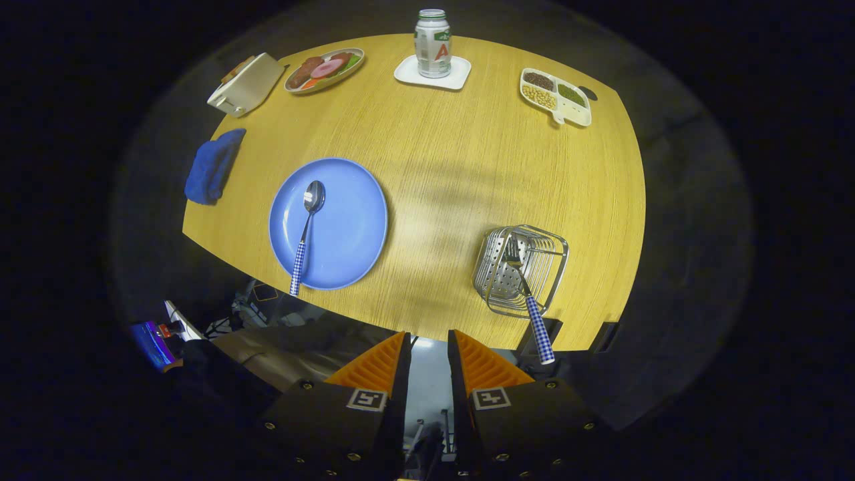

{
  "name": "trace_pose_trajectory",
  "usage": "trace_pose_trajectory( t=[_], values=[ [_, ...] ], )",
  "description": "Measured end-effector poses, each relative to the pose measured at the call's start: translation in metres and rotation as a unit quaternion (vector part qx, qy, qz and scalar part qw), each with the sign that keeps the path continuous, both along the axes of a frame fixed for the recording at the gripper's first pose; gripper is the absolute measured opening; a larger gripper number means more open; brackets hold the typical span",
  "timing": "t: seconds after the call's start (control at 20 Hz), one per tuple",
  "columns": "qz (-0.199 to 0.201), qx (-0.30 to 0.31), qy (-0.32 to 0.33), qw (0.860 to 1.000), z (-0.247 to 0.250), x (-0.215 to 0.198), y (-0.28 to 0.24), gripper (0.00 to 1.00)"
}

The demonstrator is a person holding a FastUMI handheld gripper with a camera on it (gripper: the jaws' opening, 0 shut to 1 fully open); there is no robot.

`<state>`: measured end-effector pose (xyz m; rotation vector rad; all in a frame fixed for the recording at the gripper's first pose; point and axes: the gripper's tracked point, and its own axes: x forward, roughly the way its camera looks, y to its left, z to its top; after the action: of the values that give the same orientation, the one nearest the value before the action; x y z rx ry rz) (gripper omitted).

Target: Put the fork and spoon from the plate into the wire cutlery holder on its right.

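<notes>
1. Our gripper [427, 347] hangs above the near edge of the worktop [454, 174], its fingers slightly parted with only a narrow gap between them and nothing pinched.
2. The spoon [306, 230] lies on the blue plate [347, 227], to the left and beyond the fingers; its bowl points far and its checked handle reaches over the plate's near rim.
3. The fork [531, 304] stands tilted in the wire holder [521, 267], tines down inside and checked handle leaning out toward the near side, past the worktop's edge.
4. The holder sits to the right of the plate, well apart from it, just beyond the right finger.
5. A blue cloth [212, 167] lies at the left edge, left of the plate.
6. Along the far side we see, from left to right, a white box [246, 85], an oval dish of food [324, 69], a bottle [433, 43] on a white coaster [433, 73], and a divided tray [556, 96] of beans.
</notes>
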<state>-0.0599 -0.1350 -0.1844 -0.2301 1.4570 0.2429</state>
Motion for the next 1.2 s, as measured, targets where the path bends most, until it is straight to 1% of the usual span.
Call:
trace_pose_trajectory(
  t=[0.15, 0.4, 0.6, 0.85, 1.2],
  values=[
    [0.003, 0.015, 0.0, 1.0, -0.012, -0.01, 0.027, 0.32],
    [0.015, 0.041, -0.013, 0.999, -0.025, -0.014, 0.069, 0.32],
    [0.02, 0.049, -0.008, 0.999, -0.036, -0.018, 0.092, 0.32],
    [0.019, 0.066, -0.008, 0.998, -0.045, -0.012, 0.121, 0.32],
    [0.033, 0.055, 0.003, 0.998, -0.054, -0.011, 0.147, 0.32]
  ],
)
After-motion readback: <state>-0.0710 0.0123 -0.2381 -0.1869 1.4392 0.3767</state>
